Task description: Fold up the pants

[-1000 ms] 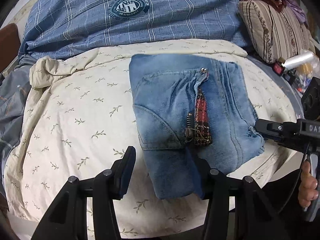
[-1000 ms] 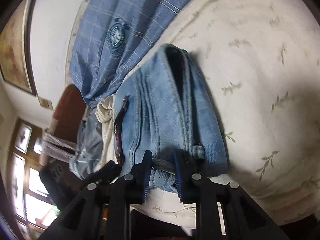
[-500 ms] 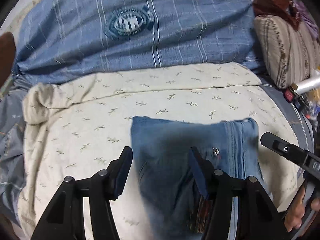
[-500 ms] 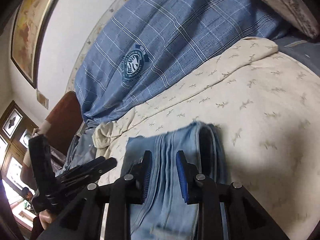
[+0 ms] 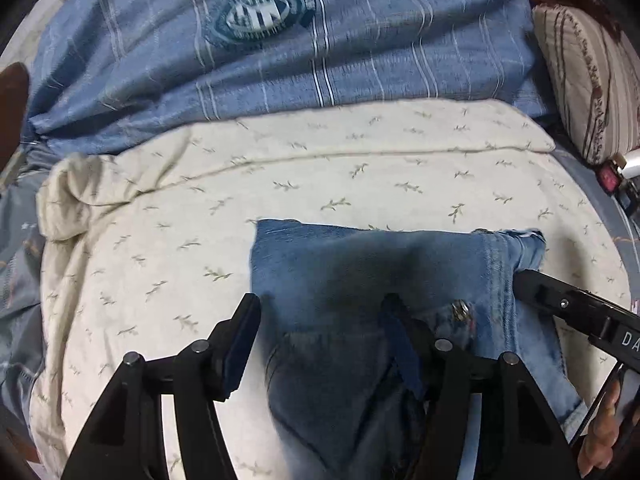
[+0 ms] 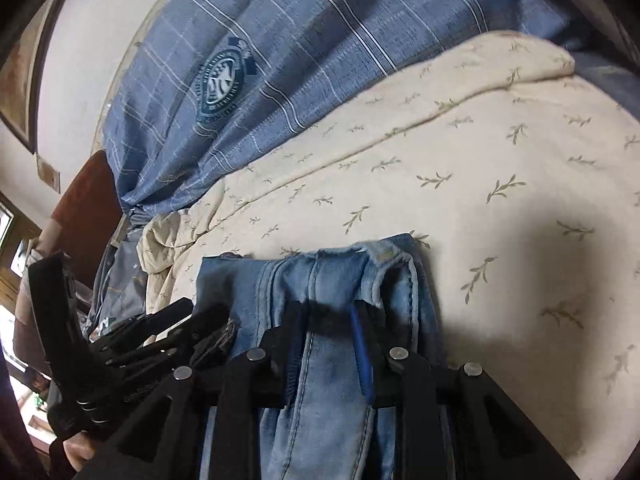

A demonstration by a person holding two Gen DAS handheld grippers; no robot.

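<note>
A: What filled the two wrist views, starting with the biggest thing?

B: A bed [image 5: 60, 360] took up nearly everything. A blue plaid cover [image 5: 360, 40] with a round crest lay across its far side, and a cream sheet [image 5: 360, 168] printed with small sprigs covered the near part. A striped pillow [image 5: 588, 80] sat at the far right edge.

A: And where were the pants?

B: The pants [image 5: 340, 272], faded blue denim, lay on the cream sheet near the bed's front edge, already folded into a thick, squarish stack.

A: How would they likely handle?

B: Judging by the look, they were soft but bulky: heavy denim that drapes, does not slip much, and cannot break. The stiff stitched seams and waistband seemed the surest places to take hold, since thin single layers would slide apart.

A: What were the tools doing?

B: The left tool [image 5: 320, 332] hovered over the stack's left part, its jaws opening. One pad stood outside the denim's left edge, the other above the cloth near a metal button [image 5: 460, 310], and nothing was pinched. The right tool [image 6: 324, 344] stood at a narrow gap with a band of denim seams running between its pads, which appeared to grip that band.

A: Any containers?

B: None could be made out. Some small items lay by the pillow, too blurred to identify.
</note>
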